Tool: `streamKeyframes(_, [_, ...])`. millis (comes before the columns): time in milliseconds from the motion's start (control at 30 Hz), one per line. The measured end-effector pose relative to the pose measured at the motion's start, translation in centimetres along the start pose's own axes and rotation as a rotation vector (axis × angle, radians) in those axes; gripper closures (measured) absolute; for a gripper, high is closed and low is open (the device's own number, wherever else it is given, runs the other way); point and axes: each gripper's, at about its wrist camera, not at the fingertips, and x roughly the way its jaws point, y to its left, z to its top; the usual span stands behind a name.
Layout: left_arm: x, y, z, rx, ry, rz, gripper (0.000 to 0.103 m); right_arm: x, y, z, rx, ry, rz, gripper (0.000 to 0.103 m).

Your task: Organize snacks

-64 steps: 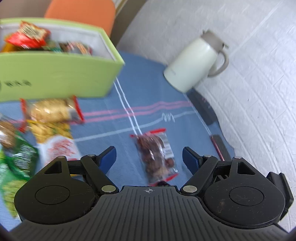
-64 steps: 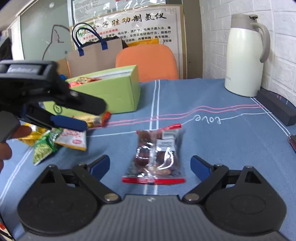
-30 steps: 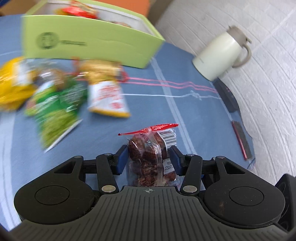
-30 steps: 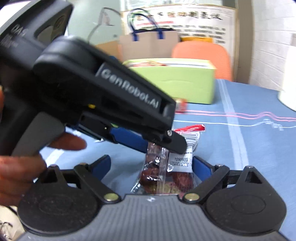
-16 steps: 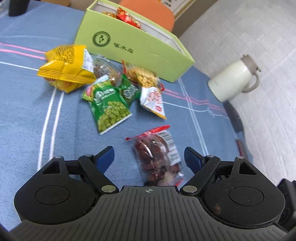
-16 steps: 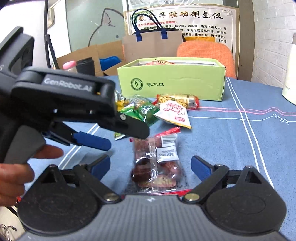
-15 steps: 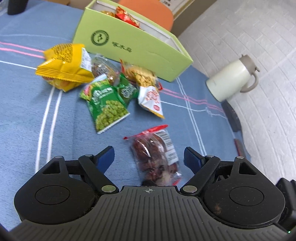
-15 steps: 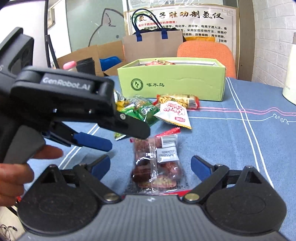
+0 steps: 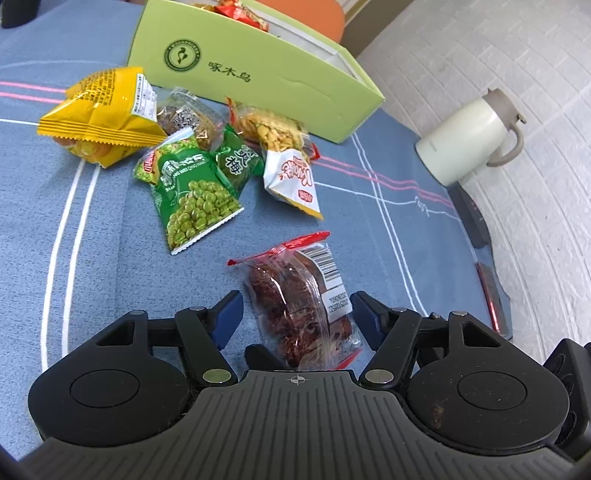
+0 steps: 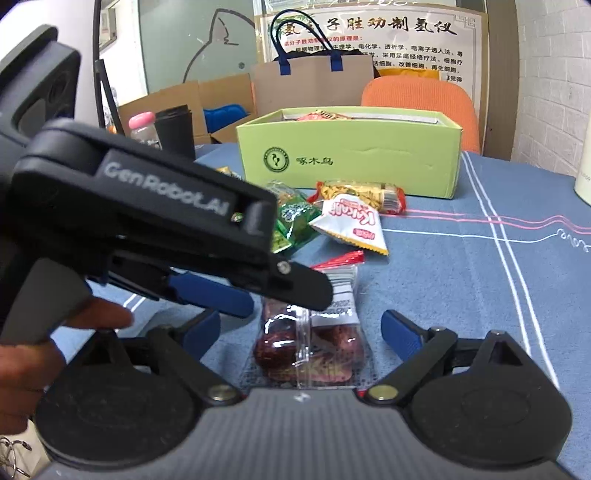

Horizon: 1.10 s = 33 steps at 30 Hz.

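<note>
The clear packet of dried dates point(image 9: 299, 299) lies flat on the blue-clothed desk point(image 9: 110, 258), short of the green box point(image 9: 258, 77) where it presumably belongs; the left gripper point(image 9: 295, 314) straddles it with jaws closing, pads not yet pressing on the film; the right gripper point(image 10: 301, 332) hangs released, jaws wide on either side of the same packet. The likely trouble: the slick, loosely filled wrapper may buckle or squirt out as the pads meet, or the pads may catch only the film and the packet may droop; both grippers crowd one packet, so they may knock together. The packet's near end is hidden behind each gripper body; in the right wrist view the left gripper covers its upper left part; the box's contents are mostly cut off, only a few red wrappers point(image 9: 240, 11) showing.
</note>
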Motion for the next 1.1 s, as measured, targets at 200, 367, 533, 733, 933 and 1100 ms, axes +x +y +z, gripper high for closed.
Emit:
streamKeyframes(200, [0.0, -0.3, -0.4, 0.027, 0.01, -0.002, 0.055, -0.4, -0.4, -0.2, -0.009, -0.013, -0.01, 0.009])
streamKeyframes(367, [0.6, -0.8, -0.4, 0.064, 0.005, 0.007, 0.064, 0.8, 0.4, -0.4, -0.047, 0.01, 0.029, 0.01])
streamKeyframes(533, [0.0, -0.8, -0.6, 0.069, -0.035, 0.06, 0.084, 0.2, 1.4, -0.7, -0.075, -0.018, -0.007, 0.028])
streamKeyframes(733, [-1.6, -2.3, 1.5, 0.073, -0.071, -0.02, 0.084, -1.7, 0.3, 2.1, -0.04, -0.097, -0.029, 0.028])
streamKeyframes(933, [-2.3, -5.5, 8.3, 0.119, -0.169, -0.076, 0.083, -0.6, -2.0, 9.3, -0.092, -0.195, -0.052, 0.026])
streamKeyframes(1100, [-0.6, -7.4, 17.4, 0.16, -0.234, -0.039, 0.082, 4.6, -5.6, 17.7, -0.074, -0.209, -0.015, 0.025])
